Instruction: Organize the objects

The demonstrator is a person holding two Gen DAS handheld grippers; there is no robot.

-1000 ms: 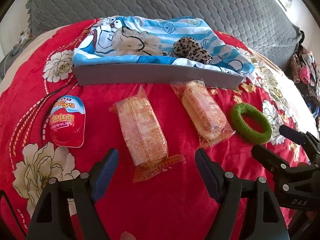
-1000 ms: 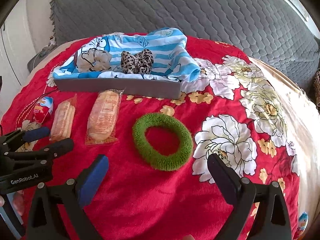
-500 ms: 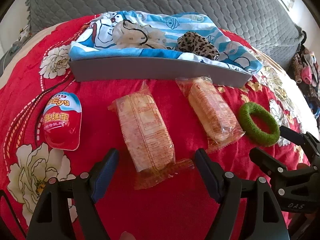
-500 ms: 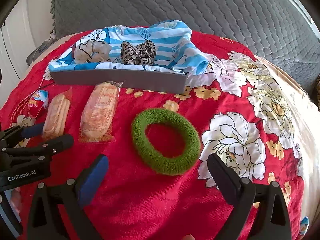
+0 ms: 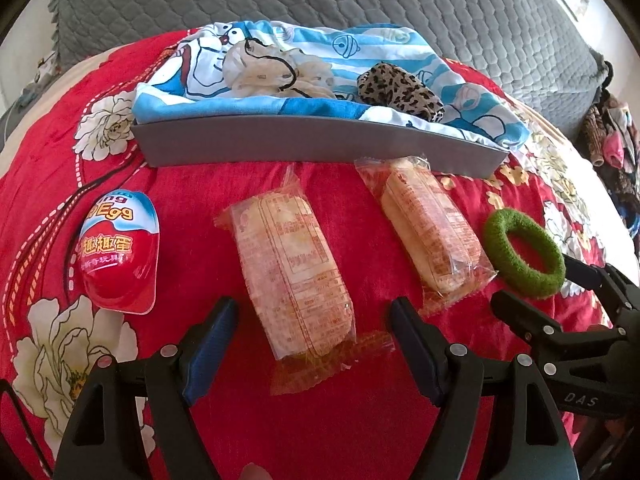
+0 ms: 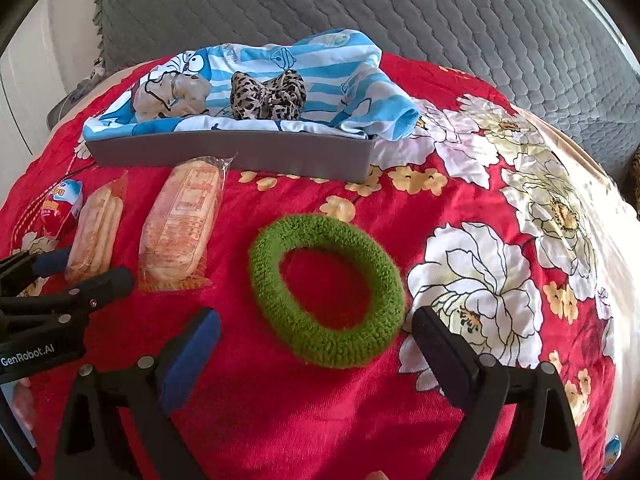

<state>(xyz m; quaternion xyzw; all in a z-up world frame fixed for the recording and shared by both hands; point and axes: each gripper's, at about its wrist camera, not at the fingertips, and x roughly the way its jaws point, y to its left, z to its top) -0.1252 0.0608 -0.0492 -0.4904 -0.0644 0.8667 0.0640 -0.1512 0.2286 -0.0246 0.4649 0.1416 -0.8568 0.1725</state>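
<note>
While both grippers hang over the red flowered bedspread (image 5: 360,432), nothing sits clamped in either. Far left: egg-shaped toy pack (image 5: 119,254), red and blue, flat on the cloth. Next, a clear-wrapped snack pack (image 5: 294,280), its near end lying between the spread fingers of the left gripper (image 5: 312,334); jaws wide, pads not touching the wrapper. Just beside it, a second snack pack (image 5: 430,232), angled, far end close to the grey tray (image 5: 320,146). Tray stands behind the row, lined with a blue-and-white cartoon cloth (image 5: 400,46); on the cloth a pale bundle (image 5: 272,68) at left, a leopard-print piece (image 5: 400,88) at right. Right of the snacks: green fuzzy ring (image 6: 326,290), flat on the bed, directly ahead of the right gripper (image 6: 316,342); jaws wide, ring lying apart from both pads. Grey quilted headboard (image 6: 360,4) behind all.
</note>
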